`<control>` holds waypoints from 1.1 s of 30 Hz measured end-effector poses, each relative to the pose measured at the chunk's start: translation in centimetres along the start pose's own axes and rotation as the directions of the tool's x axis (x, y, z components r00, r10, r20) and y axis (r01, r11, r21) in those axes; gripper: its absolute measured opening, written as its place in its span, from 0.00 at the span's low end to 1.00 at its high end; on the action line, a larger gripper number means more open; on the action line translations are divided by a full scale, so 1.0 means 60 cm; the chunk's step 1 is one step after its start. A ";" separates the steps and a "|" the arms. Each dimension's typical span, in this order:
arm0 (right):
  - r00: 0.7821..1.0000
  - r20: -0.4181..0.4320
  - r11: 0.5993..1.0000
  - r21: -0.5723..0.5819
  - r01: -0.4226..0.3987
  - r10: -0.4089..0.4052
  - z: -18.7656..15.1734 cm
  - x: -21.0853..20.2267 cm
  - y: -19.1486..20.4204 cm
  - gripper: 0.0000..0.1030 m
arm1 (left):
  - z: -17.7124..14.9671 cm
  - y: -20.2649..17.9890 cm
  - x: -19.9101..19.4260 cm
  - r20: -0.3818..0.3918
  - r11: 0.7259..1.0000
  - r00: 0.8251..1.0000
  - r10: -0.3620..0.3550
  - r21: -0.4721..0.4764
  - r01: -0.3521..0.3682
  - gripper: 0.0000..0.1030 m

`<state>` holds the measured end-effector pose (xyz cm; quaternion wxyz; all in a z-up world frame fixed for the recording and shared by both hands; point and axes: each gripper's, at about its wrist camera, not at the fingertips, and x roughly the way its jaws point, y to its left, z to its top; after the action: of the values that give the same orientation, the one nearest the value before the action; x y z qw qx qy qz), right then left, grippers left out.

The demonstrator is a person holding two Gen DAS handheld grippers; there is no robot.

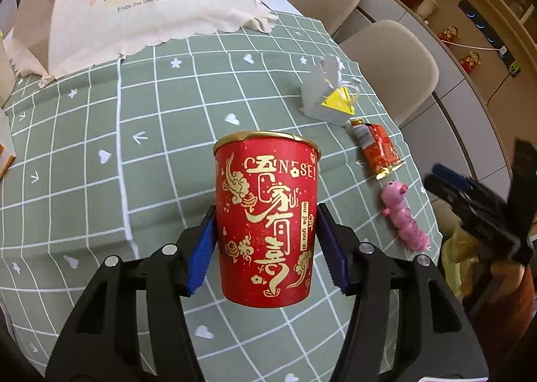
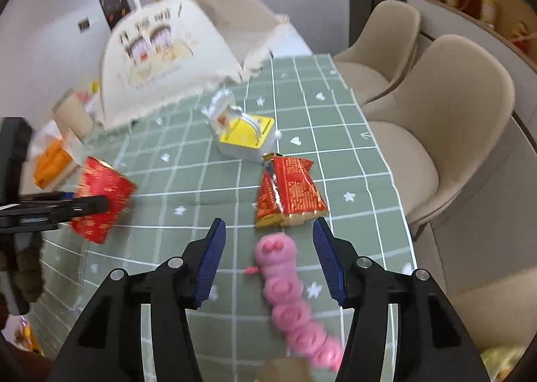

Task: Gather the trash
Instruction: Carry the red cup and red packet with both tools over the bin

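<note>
Left tongs (image 1: 266,242) pinch red cup (image 1: 266,214) lettered "CHINESE"; right tongs (image 2: 268,261) spread wide over pink caterpillar toy (image 2: 292,301) below.

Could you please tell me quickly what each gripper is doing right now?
Left gripper: closed on the red paper cup.
Right gripper: open, holding nothing.
</note>
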<state>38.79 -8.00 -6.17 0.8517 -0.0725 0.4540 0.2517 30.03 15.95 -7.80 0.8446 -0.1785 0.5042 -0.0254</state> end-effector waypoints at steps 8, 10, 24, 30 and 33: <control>0.998 -0.067 0.998 -0.052 0.018 -0.022 0.064 0.120 -0.011 0.50 | 0.017 0.024 0.029 0.006 1.000 1.000 0.003 -0.024 -0.003 0.53; 0.992 -0.122 0.999 -0.032 -0.008 0.004 0.062 0.144 -0.020 0.50 | 0.019 0.030 0.037 0.002 0.999 1.000 0.002 -0.039 -0.002 0.53; 0.991 0.126 0.999 0.004 -0.047 0.046 0.017 -0.112 0.011 0.27 | 0.015 -0.073 -0.085 0.157 0.998 0.988 0.007 0.065 -0.018 0.53; 0.974 0.225 0.999 0.028 0.027 -0.033 -0.050 -0.265 -0.004 0.27 | -0.023 -0.184 -0.183 0.263 0.986 0.965 -0.017 0.166 -0.028 0.53; 0.961 0.261 0.995 0.067 0.076 -0.091 -0.087 -0.328 -0.022 0.27 | -0.044 -0.234 -0.205 0.279 0.975 0.960 -0.042 0.219 -0.021 0.53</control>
<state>26.50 -18.14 6.61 0.9161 -0.0336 0.3401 0.2098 23.66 4.86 6.00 0.9220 -0.0884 0.3721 -0.0599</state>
